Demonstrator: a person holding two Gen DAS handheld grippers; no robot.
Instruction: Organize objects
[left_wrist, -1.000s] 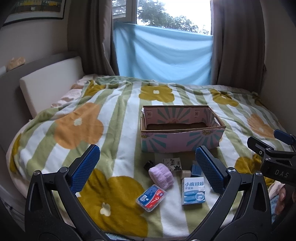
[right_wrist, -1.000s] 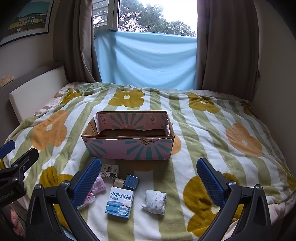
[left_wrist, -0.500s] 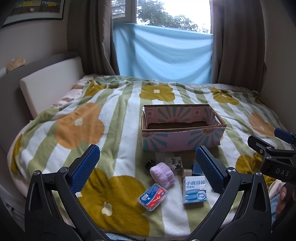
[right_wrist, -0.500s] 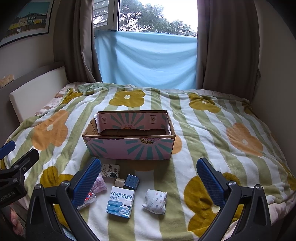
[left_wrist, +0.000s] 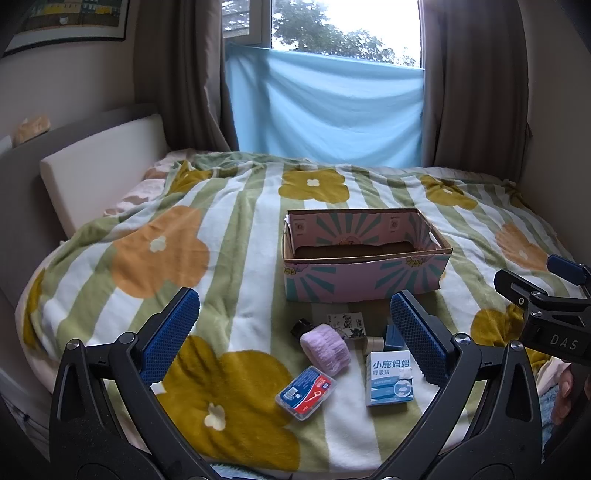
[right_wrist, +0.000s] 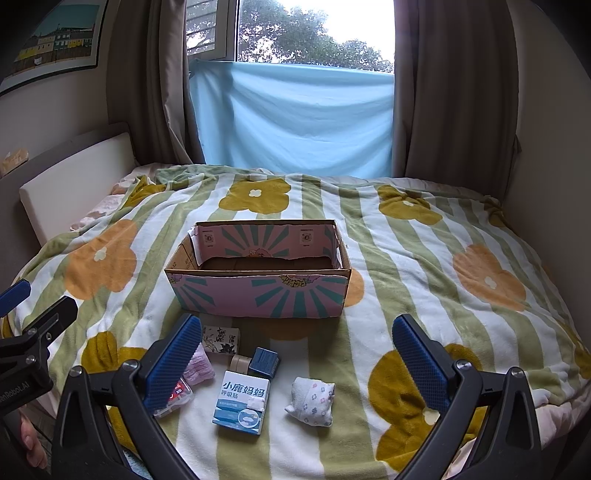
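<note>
An open pink cardboard box (left_wrist: 364, 282) (right_wrist: 258, 295) stands on the bed, its visible part empty. In front of it lie small items: a white-blue carton (left_wrist: 388, 378) (right_wrist: 242, 402), a lilac roll (left_wrist: 325, 349) (right_wrist: 197, 363), a red-blue plastic case (left_wrist: 306, 392), a floral tissue pack (left_wrist: 347, 324) (right_wrist: 221, 339), a dark blue block (right_wrist: 264, 362) and a white flowered pouch (right_wrist: 312, 400). My left gripper (left_wrist: 295, 343) is open and empty above the items. My right gripper (right_wrist: 295, 358) is open and empty too.
A striped flower blanket (left_wrist: 221, 229) covers the bed. A cream headboard cushion (left_wrist: 99, 162) stands at the left. A blue cloth (right_wrist: 291, 118) hangs under the window between brown curtains. The other gripper shows at each view's side edge (left_wrist: 546, 314).
Both views have shifted very slightly; the items and the box sit a touch higher in the left wrist view. Both grippers stay open and empty.
</note>
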